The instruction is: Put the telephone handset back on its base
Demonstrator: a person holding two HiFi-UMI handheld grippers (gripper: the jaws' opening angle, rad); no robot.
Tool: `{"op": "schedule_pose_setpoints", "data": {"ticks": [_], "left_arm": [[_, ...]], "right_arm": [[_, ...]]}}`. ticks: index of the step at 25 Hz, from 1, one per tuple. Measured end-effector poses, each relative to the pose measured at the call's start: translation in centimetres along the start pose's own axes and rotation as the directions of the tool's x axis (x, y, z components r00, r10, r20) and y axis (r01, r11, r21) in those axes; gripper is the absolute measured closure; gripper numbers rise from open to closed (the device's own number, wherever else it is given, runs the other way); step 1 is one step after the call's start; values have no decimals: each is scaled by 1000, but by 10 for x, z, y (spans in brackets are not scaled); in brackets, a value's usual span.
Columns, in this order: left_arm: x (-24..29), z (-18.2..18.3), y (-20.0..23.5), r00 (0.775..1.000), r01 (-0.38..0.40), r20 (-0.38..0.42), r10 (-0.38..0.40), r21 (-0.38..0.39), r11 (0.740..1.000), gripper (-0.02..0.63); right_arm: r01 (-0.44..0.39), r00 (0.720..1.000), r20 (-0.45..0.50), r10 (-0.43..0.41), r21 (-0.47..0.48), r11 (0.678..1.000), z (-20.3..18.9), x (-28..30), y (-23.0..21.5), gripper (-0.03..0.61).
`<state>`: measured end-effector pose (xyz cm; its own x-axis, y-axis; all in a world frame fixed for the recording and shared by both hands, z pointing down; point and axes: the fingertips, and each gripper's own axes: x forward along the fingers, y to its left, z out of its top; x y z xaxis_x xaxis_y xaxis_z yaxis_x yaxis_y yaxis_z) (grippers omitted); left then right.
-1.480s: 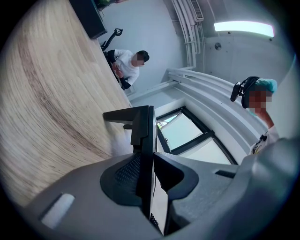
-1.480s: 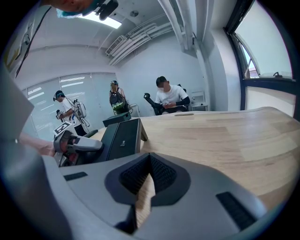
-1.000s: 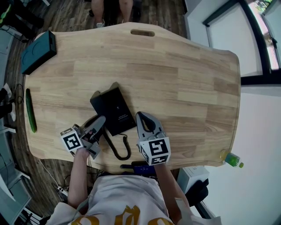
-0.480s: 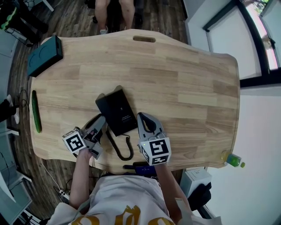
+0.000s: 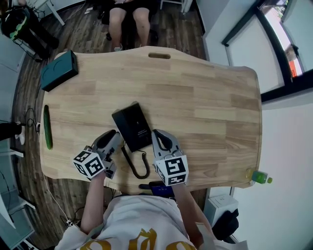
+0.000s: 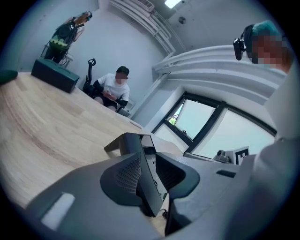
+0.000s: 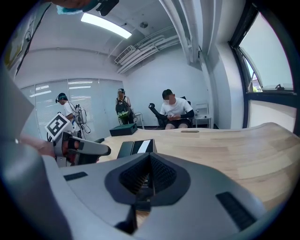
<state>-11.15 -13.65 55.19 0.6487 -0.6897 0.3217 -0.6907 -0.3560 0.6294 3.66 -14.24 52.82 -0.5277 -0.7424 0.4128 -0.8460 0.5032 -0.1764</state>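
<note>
The black telephone (image 5: 132, 124) lies flat near the table's front edge. Its handset appears to rest along the left side of the base. The coiled cord (image 5: 138, 168) loops toward me. My left gripper (image 5: 113, 136) sits at the phone's front left corner. In the left gripper view, the left gripper (image 6: 147, 168) has its jaws apart, with the phone's dark edge (image 6: 136, 140) showing in the gap; I cannot tell if it touches a pad. My right gripper (image 5: 157, 134) is at the phone's front right corner. In the right gripper view, the right gripper (image 7: 149, 173) is shut and empty.
A dark teal box (image 5: 59, 71) sits at the back left corner. A long green object (image 5: 47, 127) lies along the left edge. A person (image 5: 128, 14) sits beyond the far edge, past a handle slot (image 5: 159, 55). A green bottle (image 5: 259, 177) stands on the floor to the right.
The left gripper's jaws have spread wider beside the phone. The right gripper has stayed at the phone's front right corner. The head view has shifted slightly.
</note>
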Motion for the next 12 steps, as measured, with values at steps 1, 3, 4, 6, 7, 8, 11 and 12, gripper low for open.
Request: {"op": "schedule_pose_setpoints", "data": {"ticks": [1,3,4,6,7,8,11,12], "left_arm": [[-1,4,-4,1000,-10,8,10,32,999,515],[-6,14,-11,999,-38,37,35,87,995,541],[-9,19,-15,997,-50,55,45,111,993,566],[-14,29,-24,995,-64,88,51,154,986,599],[-16,34,-28,994,-67,101,50,174,982,607],[-18,39,-32,992,-75,114,53,194,978,611],[-24,48,-37,984,-155,127,121,302,941,611],[-25,47,-38,981,-187,119,153,366,912,611]], "right_arm": [[0,1000,7,0,-3,1000,3,-2,1,575],[-1,1000,20,1,-12,1000,9,-7,5,575],[-2,1000,25,3,-18,1000,11,-9,7,575],[-3,999,36,4,-29,1000,16,-14,10,575],[-3,999,42,4,-34,999,18,-16,12,575],[-2,999,48,4,-39,999,21,-18,13,575],[1,998,66,3,-56,998,30,-26,17,575],[2,997,73,3,-62,998,33,-29,18,575]]}}
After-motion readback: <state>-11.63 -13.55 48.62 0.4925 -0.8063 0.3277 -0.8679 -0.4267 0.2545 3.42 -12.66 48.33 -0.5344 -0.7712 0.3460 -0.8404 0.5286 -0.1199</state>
